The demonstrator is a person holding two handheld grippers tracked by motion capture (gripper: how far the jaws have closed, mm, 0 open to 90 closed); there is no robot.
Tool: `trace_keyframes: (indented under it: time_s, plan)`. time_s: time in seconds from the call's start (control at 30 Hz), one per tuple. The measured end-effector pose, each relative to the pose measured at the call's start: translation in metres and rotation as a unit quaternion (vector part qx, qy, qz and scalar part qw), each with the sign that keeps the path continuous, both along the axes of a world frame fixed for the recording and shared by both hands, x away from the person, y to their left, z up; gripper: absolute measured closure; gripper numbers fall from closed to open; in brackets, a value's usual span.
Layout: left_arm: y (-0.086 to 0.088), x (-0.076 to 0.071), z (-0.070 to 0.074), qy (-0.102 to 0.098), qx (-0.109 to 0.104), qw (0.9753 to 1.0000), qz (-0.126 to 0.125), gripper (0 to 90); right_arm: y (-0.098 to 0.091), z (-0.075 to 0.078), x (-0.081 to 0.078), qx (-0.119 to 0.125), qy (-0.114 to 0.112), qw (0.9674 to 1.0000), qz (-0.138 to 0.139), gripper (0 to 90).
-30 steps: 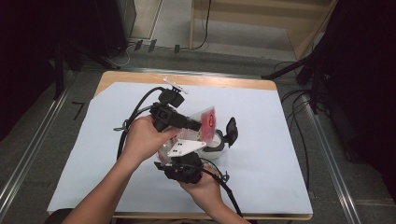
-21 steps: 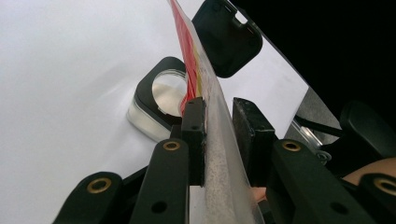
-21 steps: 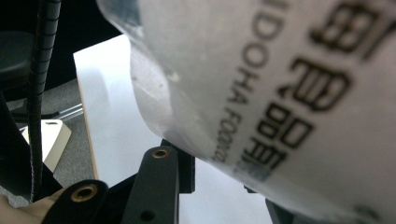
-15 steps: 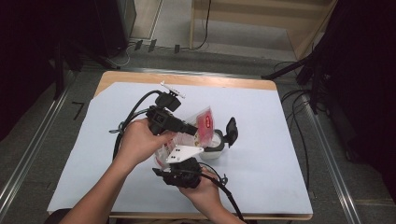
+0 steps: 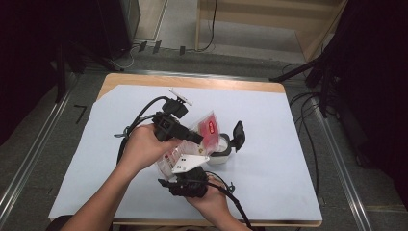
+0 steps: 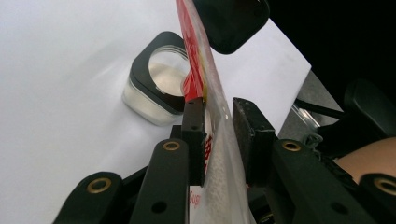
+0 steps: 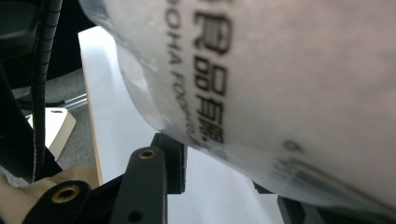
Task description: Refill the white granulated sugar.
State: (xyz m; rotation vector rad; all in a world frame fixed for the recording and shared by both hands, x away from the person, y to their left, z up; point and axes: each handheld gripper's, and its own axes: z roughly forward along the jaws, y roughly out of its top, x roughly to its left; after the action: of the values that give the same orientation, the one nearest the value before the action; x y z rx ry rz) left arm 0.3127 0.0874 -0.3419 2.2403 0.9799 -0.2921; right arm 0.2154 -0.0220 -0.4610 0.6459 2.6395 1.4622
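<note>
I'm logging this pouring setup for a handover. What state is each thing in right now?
Bag: held upright and tilted over the jar, white grains inside.
Jar: open, standing on the white sheet, white contents inside.
Jar lid: flipped up, off the mouth.
Left gripper: shut on the bag.
Right gripper: jaws have just been opening; bag between them, but whether the pads press on it is unclear.

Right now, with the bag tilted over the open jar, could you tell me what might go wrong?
The left gripper pinches only a thin part of the bag, so it may slip. The right gripper has just been opening at the bag's lower end, leaving less support. Contents could miss the jar and spill onto the white sheet.
</note>
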Motion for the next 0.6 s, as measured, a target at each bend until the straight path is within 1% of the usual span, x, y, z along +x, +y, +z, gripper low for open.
trace_keyframes:
  time_s: [0.07,0.1,0.2,0.3,0.37,0.4,0.47,0.5,0.6]
  plan:
    - [0.001,0.001,-0.001,0.004,0.000,1.0000,0.000,75.8,0.000,-0.001,0.000,-0.001,-0.001,1.0000,0.002,63.4]
    - [0.001,0.002,-0.002,0.003,0.002,1.0000,0.001,75.8,0.000,-0.002,0.000,-0.003,0.000,1.0000,0.000,63.4]
    - [0.000,0.003,-0.005,0.009,0.000,1.0000,0.004,75.8,0.001,-0.007,0.000,-0.011,0.001,0.9999,0.005,63.4]
    - [-0.001,0.004,-0.009,0.006,0.004,1.0000,-0.003,76.6,0.002,-0.011,-0.001,-0.023,-0.002,0.9997,0.009,63.4]
    - [0.000,0.006,-0.012,0.007,0.004,0.9999,-0.008,77.2,0.002,-0.011,0.000,-0.025,0.001,0.9996,0.010,63.4]
    - [0.000,0.006,-0.013,0.008,-0.001,0.9999,-0.007,77.3,0.002,-0.012,0.000,-0.026,0.002,0.9996,0.011,63.4]
    - [0.001,0.007,-0.015,0.010,-0.001,0.9999,-0.011,77.5,0.002,-0.013,0.001,-0.027,0.001,0.9996,0.013,63.4]
    - [0.002,0.008,-0.015,0.011,-0.003,0.9999,-0.012,77.5,0.002,-0.013,0.001,-0.027,0.004,0.9995,0.014,63.4]
    - [0.004,0.010,-0.019,0.023,-0.013,0.9995,-0.018,77.5,0.002,-0.015,0.002,-0.028,0.003,0.9995,0.017,63.4]
